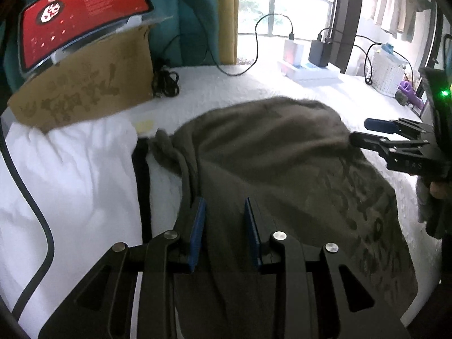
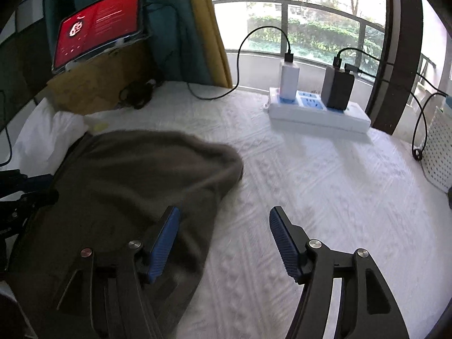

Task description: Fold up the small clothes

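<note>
Olive-grey garment [image 1: 282, 175] lies bunched on the white quilted bed cover [image 2: 310, 186], its left edge against a white pillow [image 1: 70, 175]. Dark printed lettering runs along its right side in the left wrist view; too blurred to read. A rumpled, twisted fold sits at its left edge, beside a black strap [image 1: 142, 192].

Left gripper [image 1: 224, 212]: jaws parted by a moderate gap, blue pads [image 1: 197, 226] directly over the cloth, nothing pinched between them. Contact with the fabric cannot be told.

Right gripper [image 2: 224, 220]: jaws spread wide. The left finger hangs over the garment's right edge, the right finger over bare cover. Nothing held.

Behind the garment: a brown cardboard box [image 1: 84, 84] with printed characters, unreadable, and propped on it a tablet [image 2: 99, 25] showing a red screen with a white emblem and small text, illegible. At the window end, a white power strip [image 2: 319, 115] carries a white charger [image 2: 289, 80] and a dark charger [image 2: 339, 90], both cabled. A white perforated basket [image 2: 440, 152] stands at the far right.
</note>
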`<state>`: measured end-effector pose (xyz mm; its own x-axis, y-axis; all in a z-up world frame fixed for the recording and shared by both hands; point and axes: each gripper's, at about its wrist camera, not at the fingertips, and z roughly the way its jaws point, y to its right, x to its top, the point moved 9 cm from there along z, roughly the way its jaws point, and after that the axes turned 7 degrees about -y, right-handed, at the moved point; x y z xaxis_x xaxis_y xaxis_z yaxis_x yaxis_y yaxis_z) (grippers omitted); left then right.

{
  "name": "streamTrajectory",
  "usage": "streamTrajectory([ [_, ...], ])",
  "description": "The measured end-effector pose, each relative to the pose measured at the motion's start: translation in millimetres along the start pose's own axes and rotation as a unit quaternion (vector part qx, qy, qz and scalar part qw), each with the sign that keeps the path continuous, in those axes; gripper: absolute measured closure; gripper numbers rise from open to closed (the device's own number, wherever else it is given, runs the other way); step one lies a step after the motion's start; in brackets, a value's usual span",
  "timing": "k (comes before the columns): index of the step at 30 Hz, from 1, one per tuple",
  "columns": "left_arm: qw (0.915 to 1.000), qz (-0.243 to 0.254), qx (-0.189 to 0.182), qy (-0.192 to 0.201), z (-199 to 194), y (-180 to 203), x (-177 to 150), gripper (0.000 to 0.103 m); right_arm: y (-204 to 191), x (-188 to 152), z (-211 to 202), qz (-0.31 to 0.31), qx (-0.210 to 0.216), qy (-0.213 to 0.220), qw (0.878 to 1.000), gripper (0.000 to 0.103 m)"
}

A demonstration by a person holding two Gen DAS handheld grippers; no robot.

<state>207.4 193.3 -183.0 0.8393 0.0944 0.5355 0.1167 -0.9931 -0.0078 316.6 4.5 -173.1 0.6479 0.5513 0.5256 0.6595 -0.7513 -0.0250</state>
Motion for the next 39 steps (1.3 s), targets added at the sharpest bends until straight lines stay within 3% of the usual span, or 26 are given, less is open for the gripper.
streamTrajectory([
  [10,0.9999,-0.008,0.014,0.002,-19,6,-28,0.073,-14,-44,-14,-0.001,0.003,-0.014,1.000,0.035],
  [18,0.9996,0.018,0.018,-0.014,-22,25,-56,0.070,-18,-69,-33,0.000,0.001,-0.010,1.000,0.035],
  [26,0.9991,-0.002,0.039,-0.012,-37,18,-74,0.064,-15,-91,-51,0.005,-0.002,-0.005,1.000,0.034],
  [39,0.9977,0.068,-0.003,0.008,-51,102,-78,0.064,6,-133,-94,0.033,-0.029,0.012,0.999,0.034],
])
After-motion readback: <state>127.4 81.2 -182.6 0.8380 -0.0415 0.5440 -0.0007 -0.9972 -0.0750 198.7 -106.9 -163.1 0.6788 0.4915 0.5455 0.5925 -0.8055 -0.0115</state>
